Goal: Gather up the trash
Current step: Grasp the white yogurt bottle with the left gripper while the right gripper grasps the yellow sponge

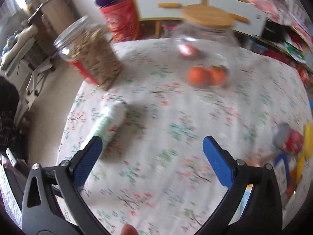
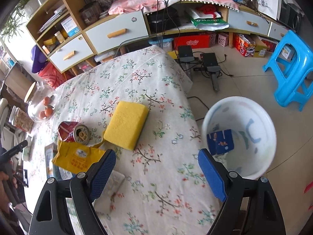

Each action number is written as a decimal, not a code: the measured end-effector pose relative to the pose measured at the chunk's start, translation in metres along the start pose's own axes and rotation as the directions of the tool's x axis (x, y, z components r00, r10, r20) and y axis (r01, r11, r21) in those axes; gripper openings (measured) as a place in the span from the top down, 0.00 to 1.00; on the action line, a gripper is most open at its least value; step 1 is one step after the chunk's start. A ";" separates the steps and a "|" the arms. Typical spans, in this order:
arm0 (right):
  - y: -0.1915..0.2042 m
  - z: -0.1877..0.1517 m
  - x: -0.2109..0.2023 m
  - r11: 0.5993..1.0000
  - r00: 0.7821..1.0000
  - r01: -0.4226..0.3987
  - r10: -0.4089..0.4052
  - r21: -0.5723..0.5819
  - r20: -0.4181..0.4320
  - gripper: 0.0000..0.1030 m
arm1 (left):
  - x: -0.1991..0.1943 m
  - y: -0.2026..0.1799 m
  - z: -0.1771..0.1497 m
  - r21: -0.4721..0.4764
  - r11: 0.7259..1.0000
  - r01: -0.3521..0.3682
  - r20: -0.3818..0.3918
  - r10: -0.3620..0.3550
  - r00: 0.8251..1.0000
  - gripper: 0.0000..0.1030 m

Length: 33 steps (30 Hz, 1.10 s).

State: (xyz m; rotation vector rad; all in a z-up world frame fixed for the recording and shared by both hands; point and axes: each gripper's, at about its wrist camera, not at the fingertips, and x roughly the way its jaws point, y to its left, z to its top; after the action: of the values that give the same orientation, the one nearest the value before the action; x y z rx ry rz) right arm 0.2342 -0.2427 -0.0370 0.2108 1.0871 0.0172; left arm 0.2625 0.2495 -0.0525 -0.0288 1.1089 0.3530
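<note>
A table under a floral cloth (image 2: pixel 137 74) is filling both views, with shelving and drawers crowding the wall behind it and a white basin (image 2: pixel 240 137) sitting on the tiled floor just off the table's edge, already holding a blue packet (image 2: pixel 221 142) and some crumpled paper. The right gripper (image 2: pixel 156 168) is hanging over bare cloth near that edge with its jaws spread wide and nothing between them; the left gripper (image 1: pixel 152 156) is likewise standing open and empty, its view smeared with blur. The trash is lying in a cluster on the table: a crushed red can (image 2: pixel 73 132) resting on its side with its opened top facing the right wrist camera and its long axis running away toward the glass jars, and touching it a flattened yellow wrapper (image 2: pixel 76 157). The can is looking light, thin-walled and already dented, so a pinch across its crumpled body is likely safer than one on the slick rim. The wrapper is looking limp and light, probably needing a grip at a raised edge. A white-and-green tube (image 1: pixel 107 123) is lying beside the left gripper's finger, its cap end pointing away toward the jar of snacks (image 1: pixel 92 58); it is appearing light and smooth, best taken across its middle. The yellow sponge (image 2: pixel 127 124) is sitting just beside the wrapper.
</note>
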 end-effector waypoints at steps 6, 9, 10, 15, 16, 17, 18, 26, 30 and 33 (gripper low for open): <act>0.017 0.015 0.023 1.000 1.000 0.009 -0.009 -0.027 0.004 0.15 | 0.043 0.043 0.016 -0.103 0.995 -0.006 -0.021 0.003 1.000 0.02; 0.026 0.023 0.034 0.999 1.000 0.002 -0.002 -0.036 0.001 0.15 | 0.056 0.048 0.018 -0.097 0.995 -0.010 -0.018 0.008 1.000 0.06; 0.030 0.025 0.037 0.999 1.000 -0.001 0.001 -0.036 0.000 0.15 | 0.059 0.050 0.017 -0.093 0.996 -0.012 -0.018 0.010 1.000 0.06; 0.042 0.032 0.056 0.999 1.000 -0.016 0.015 -0.042 -0.022 0.15 | 0.077 0.057 0.013 -0.088 0.996 -0.001 -0.065 -0.005 0.998 0.26; 0.044 0.034 0.060 0.999 1.000 -0.017 0.016 -0.043 -0.026 0.15 | 0.079 0.058 0.014 -0.092 0.996 0.004 -0.073 -0.011 0.997 0.27; 0.045 0.035 0.062 0.999 0.999 -0.018 0.017 -0.043 -0.029 0.15 | 0.077 0.058 0.014 -0.096 0.995 0.011 -0.068 -0.018 0.998 0.28; 0.046 0.036 0.065 0.999 0.999 -0.020 0.019 -0.040 -0.031 0.15 | 0.076 0.059 0.013 -0.099 0.995 0.015 -0.062 -0.021 0.998 0.34; 0.049 0.043 0.082 1.000 0.999 -0.026 0.025 -0.007 -0.040 0.15 | 0.058 0.051 -0.003 -0.123 0.985 0.122 -0.068 -0.131 0.989 0.55; 0.052 0.043 0.091 0.999 0.998 -0.044 0.045 0.013 -0.052 0.15 | 0.046 0.033 -0.019 -0.127 0.978 0.165 -0.060 -0.173 0.983 0.57; 0.057 0.040 0.098 0.999 0.997 -0.045 0.045 0.011 -0.063 0.15 | 0.034 0.019 -0.029 -0.105 0.976 0.191 -0.060 -0.197 0.978 0.59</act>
State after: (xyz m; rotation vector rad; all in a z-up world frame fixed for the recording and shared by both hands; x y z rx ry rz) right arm 0.3204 -0.1817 -0.0948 0.2445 1.1457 0.0595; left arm 0.2448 0.2710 -0.0923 -0.2371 1.1471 0.2322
